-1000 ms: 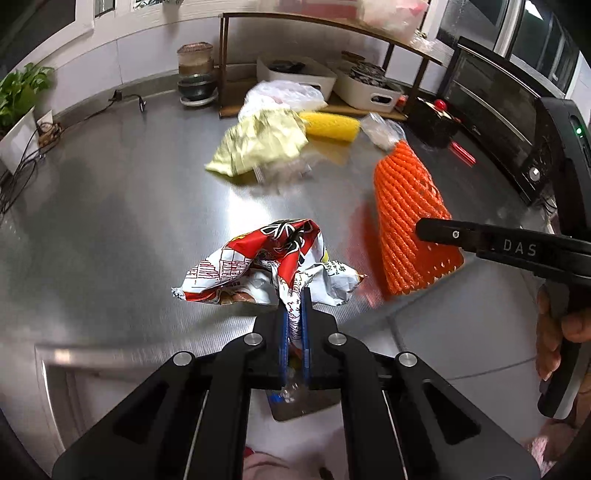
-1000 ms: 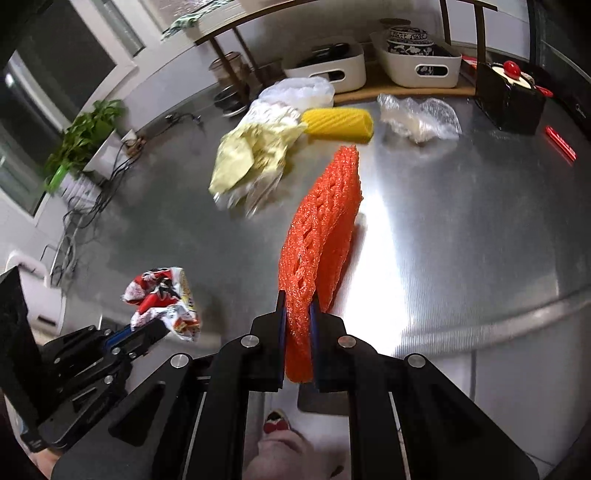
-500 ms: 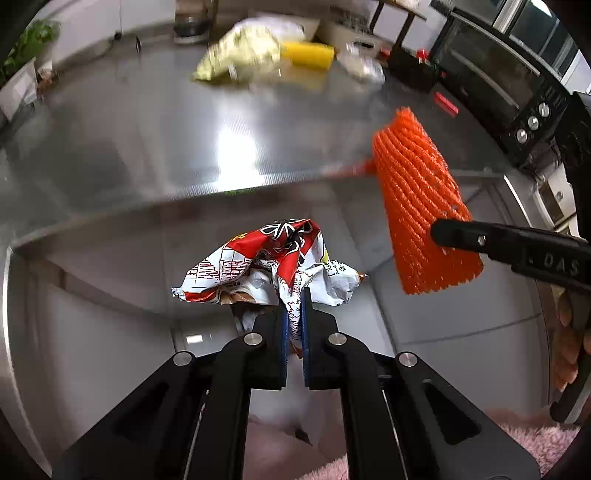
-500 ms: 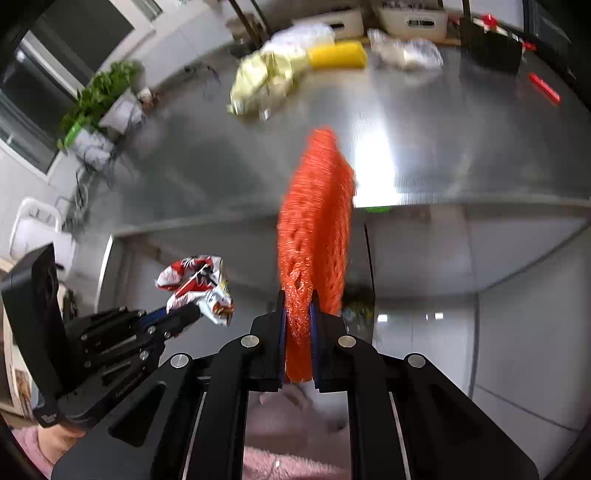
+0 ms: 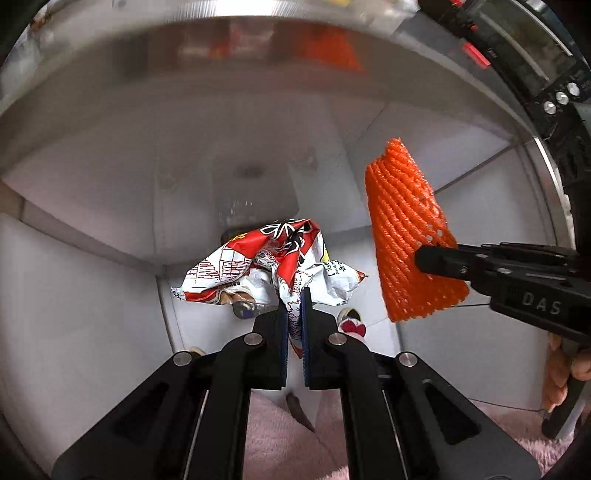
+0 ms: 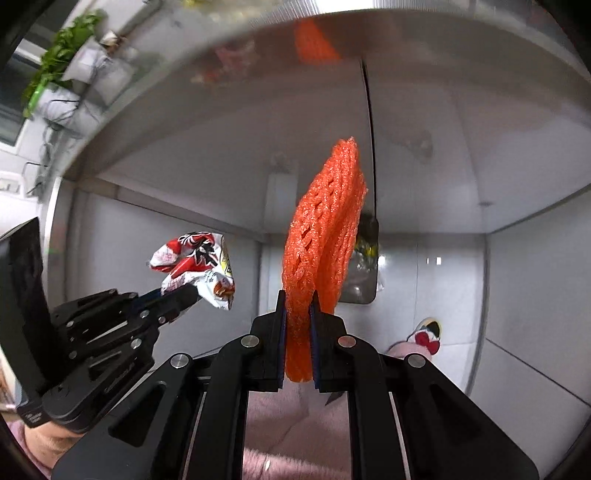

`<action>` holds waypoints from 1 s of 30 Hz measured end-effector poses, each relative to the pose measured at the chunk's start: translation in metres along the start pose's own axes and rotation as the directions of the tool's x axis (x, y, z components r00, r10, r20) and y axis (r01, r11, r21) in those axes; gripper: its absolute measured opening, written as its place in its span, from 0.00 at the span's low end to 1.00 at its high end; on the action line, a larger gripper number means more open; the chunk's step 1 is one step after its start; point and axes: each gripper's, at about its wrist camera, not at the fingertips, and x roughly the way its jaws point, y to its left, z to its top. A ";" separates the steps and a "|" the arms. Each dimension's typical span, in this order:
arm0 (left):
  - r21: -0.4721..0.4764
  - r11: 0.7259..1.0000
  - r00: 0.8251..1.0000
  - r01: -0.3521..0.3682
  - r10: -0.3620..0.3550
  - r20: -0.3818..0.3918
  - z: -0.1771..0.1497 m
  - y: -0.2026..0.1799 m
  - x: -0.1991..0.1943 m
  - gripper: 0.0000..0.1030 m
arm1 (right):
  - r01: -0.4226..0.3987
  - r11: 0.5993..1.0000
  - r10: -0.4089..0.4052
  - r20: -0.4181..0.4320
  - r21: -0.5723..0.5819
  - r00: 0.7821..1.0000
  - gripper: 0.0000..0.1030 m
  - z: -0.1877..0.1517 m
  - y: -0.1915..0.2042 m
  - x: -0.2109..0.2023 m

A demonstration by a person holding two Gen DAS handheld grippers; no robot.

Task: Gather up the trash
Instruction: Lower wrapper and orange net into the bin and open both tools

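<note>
My left gripper (image 5: pixel 294 295) is shut on a crumpled red and white snack wrapper (image 5: pixel 258 262), which hangs in the air below the counter's front edge. To its right the right gripper (image 5: pixel 436 258) pinches an orange foam fruit net (image 5: pixel 402 229). In the right wrist view my right gripper (image 6: pixel 298 306) is shut on the lower end of the net (image 6: pixel 321 236), which stands upright. The left gripper (image 6: pixel 184 291) holds the wrapper (image 6: pixel 195 262) at the left. Both grippers point steeply down toward the white floor.
The steel counter edge (image 5: pixel 184 26) arcs across the top, with white cabinet fronts (image 6: pixel 535 277) below. A dark bin-like container (image 6: pixel 364 266) with glinting clear plastic sits half hidden behind the net. A slipper with a red bow (image 6: pixel 424 336) and pink fuzzy clothing (image 6: pixel 295 424) lie below.
Both grippers have come off the counter top and sunk past its front edge, tipping downward. The wrapper and the net stay gripped. The counter's trash has slid out of view.
</note>
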 end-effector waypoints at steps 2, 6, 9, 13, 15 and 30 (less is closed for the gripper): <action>-0.019 1.000 1.000 0.003 -0.003 -0.017 -0.002 0.007 0.020 0.04 | -0.010 1.000 0.010 -0.021 0.020 1.000 0.12 0.002 -0.006 0.019; -0.049 0.999 0.998 0.019 -0.022 -0.053 -0.002 0.014 0.055 0.04 | 0.007 0.999 -0.005 -0.050 0.048 0.999 0.12 0.004 -0.017 0.063; -0.074 0.997 0.996 0.028 -0.034 -0.082 -0.001 0.020 0.082 0.04 | 0.027 0.998 -0.024 -0.054 0.061 0.998 0.12 0.009 -0.025 0.089; -0.099 0.995 0.993 0.017 -0.028 -0.116 0.002 0.032 0.116 0.05 | 0.022 0.995 -0.013 -0.089 0.095 0.996 0.12 0.014 -0.041 0.119; -0.099 0.995 0.991 0.010 -0.023 -0.129 0.005 0.038 0.133 0.05 | 0.031 0.995 -0.020 -0.106 0.099 0.994 0.12 0.017 -0.044 0.133; -0.105 0.994 0.982 0.028 -0.047 -0.185 0.019 0.046 0.168 0.12 | 0.037 0.982 -0.012 -0.132 0.186 0.991 0.18 0.044 -0.053 0.170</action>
